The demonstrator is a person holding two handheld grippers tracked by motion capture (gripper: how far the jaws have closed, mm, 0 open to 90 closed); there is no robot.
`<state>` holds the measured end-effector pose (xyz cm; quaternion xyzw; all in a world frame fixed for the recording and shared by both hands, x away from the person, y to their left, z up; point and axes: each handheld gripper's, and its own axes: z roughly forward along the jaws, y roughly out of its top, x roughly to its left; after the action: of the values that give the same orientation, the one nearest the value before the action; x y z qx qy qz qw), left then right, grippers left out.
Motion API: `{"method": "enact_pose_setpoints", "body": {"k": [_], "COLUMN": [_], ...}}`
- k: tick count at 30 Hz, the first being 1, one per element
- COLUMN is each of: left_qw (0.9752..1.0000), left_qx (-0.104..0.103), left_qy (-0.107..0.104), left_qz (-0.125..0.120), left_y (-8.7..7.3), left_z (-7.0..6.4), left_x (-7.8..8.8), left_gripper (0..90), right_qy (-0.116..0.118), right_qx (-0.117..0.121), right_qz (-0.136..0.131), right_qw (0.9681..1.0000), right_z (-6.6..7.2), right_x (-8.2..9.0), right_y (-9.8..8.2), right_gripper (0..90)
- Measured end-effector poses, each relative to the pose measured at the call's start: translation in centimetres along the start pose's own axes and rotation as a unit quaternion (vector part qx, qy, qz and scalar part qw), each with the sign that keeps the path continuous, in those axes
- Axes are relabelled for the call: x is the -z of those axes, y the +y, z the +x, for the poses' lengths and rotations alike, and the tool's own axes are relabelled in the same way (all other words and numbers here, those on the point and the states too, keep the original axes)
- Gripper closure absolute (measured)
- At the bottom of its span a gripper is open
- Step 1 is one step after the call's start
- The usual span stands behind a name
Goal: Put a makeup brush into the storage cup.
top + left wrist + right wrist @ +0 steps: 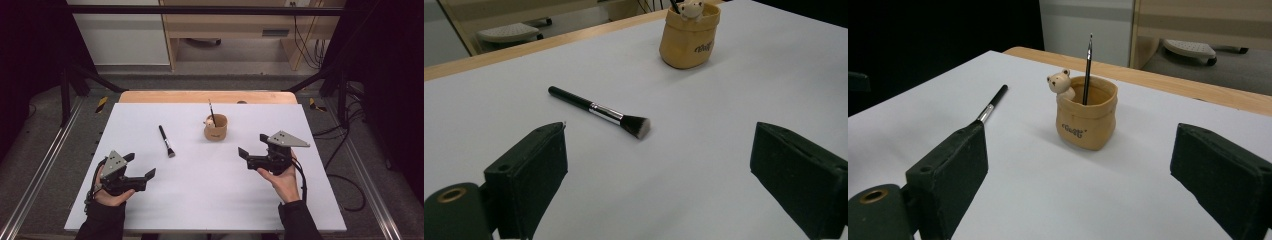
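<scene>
Two grippers are held low over the white table [210,200]. Left gripper [141,167] is seen at lower left of the high view, jaws spread apart with nothing between them; in its own view the makeup brush [600,112] lies flat at centre, bristles toward the lower right. Right gripper [252,145] is seen at right of centre, jaws wide apart and empty. A tan bear-trimmed cup [1086,117] stands at centre of its view, a thin brush [1088,69] upright inside
</scene>
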<state>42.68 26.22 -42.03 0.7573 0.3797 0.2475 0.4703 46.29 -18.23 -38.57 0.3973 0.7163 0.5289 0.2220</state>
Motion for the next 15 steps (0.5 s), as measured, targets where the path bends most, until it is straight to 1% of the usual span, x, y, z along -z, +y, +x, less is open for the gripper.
{"method": "enact_pose_setpoints", "body": {"k": [4, 6, 7, 10, 15], "left_qw": [1.0, 1.0, 1.0, 1.0, 1.0], "left_qx": [0.0, 0.0, 0.0, 0.0, 0.0], "left_qy": [-0.001, -0.001, -0.001, -0.001, 0.0], "left_qz": [0.0, 0.0, 0.0, 0.0, -0.003], "left_y": [0.0, 0.0, 0.0, 0.0, 0.0], "left_z": [0.0, -0.1, -0.1, -0.1, -0.1], "left_x": [0.0, 0.0, 0.0, 0.0, 0.0], "left_gripper": [7.5, 7.5, 7.5, 7.5, 7.5], "right_qy": [-0.005, -0.008, -0.009, -0.012, -0.022], "right_qx": [0.0, -0.009, -0.007, -0.012, -0.018], "right_qz": [-0.002, -0.004, -0.003, -0.006, -0.003], "right_qw": [1.0, 0.9999, 0.9999, 0.9998, 0.9996], "right_z": [-0.2, -0.3, -0.5, -0.7, -1.3], "right_x": [1.0, 1.4, 1.6, 2.1, 3.0], "right_y": [-0.8, -1.1, -1.3, -1.8, -2.9], "right_gripper": [8.3, 8.2, 8.2, 8.1, 7.8]}}
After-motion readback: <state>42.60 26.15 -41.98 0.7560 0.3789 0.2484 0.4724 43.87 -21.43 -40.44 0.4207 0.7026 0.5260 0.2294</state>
